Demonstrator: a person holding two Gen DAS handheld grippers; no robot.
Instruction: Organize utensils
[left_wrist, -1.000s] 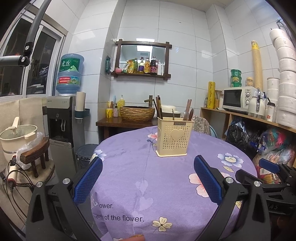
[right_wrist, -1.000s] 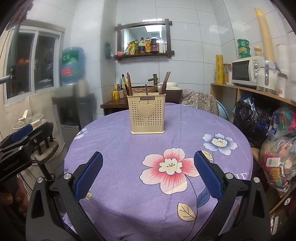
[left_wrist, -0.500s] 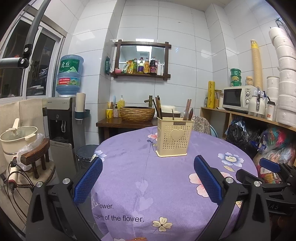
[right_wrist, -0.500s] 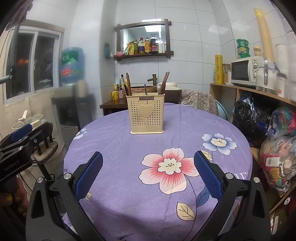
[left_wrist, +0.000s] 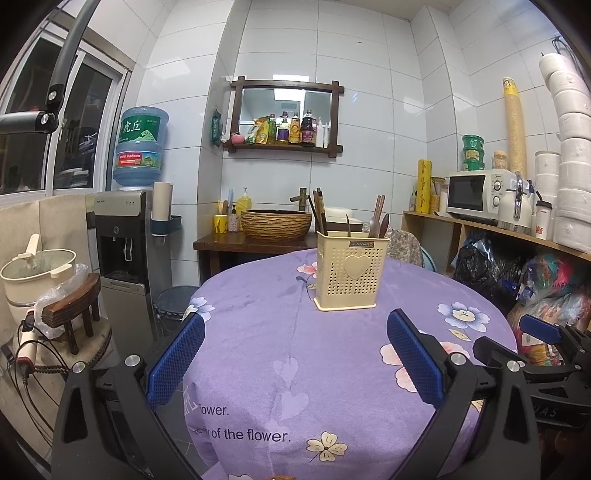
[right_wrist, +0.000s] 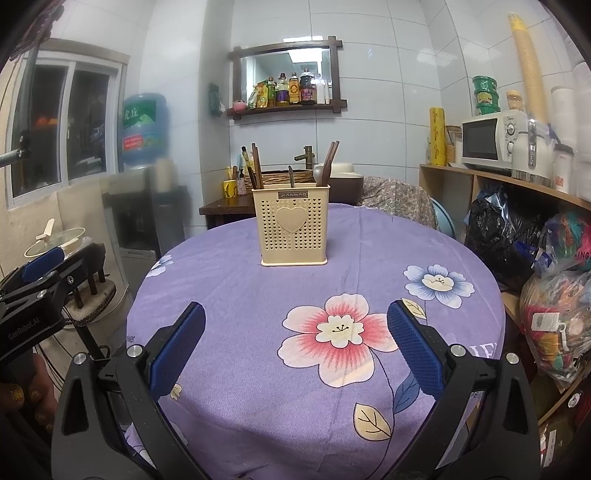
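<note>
Utensils (right_wrist: 291, 168) stand handle-up in a cream caddy (right_wrist: 293, 226) at centre frame in the right view and just right of centre in the left view, upright on the purple cloth of the bench (right_wrist: 369, 258). Dark chopsticks and spoons lean against the caddy's rim in separate clusters, which suggests they are already sorted into compartments, though the dividers are hidden. The left claw (left_wrist: 295, 358) sits low in its frame, wide and empty, well apart from the caddy. The right claw (right_wrist: 295, 343) is likewise wide and holds nothing, aimed straight at the caddy, probably so either one can reach in next. No loose utensil shows on the cloth, so the task seems either about to begin or finished.
</note>
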